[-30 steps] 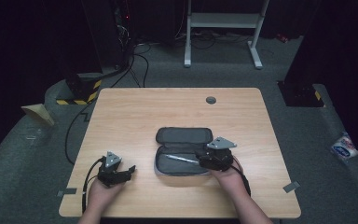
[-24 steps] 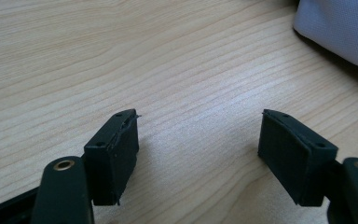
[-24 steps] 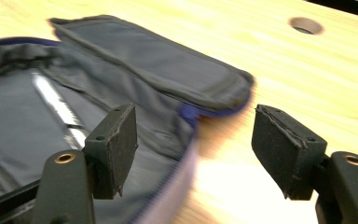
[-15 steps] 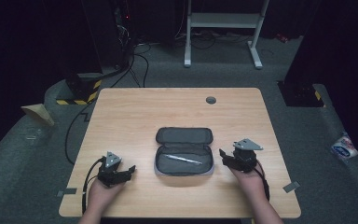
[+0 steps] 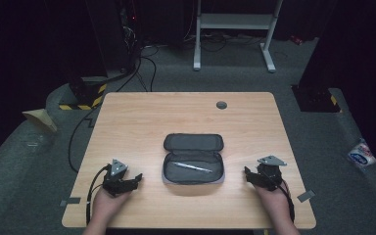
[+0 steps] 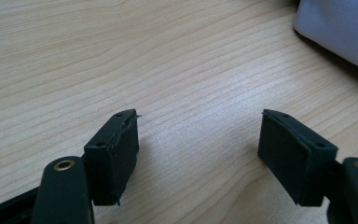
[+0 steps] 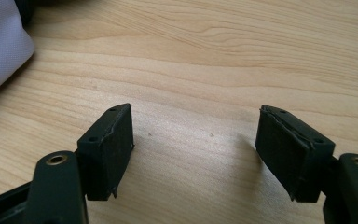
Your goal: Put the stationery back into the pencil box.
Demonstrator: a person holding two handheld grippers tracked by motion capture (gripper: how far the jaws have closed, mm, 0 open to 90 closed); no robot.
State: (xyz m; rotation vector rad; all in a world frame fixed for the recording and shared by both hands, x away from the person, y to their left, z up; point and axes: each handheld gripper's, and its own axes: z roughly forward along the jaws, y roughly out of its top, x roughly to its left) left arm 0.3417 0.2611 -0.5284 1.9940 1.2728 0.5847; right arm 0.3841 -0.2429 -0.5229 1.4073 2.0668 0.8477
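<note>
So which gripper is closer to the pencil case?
The left gripper. It rests close to the open case, while the right gripper sits a bit farther away.

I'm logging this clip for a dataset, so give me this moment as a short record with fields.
surface: wooden table
case: grey pencil case, lying open mid-table
contents: one pen inside it
left gripper: open, empty, left of the case
right gripper: open, empty, right of the case; jaws have just been opening
contact: neither touches the case
</note>
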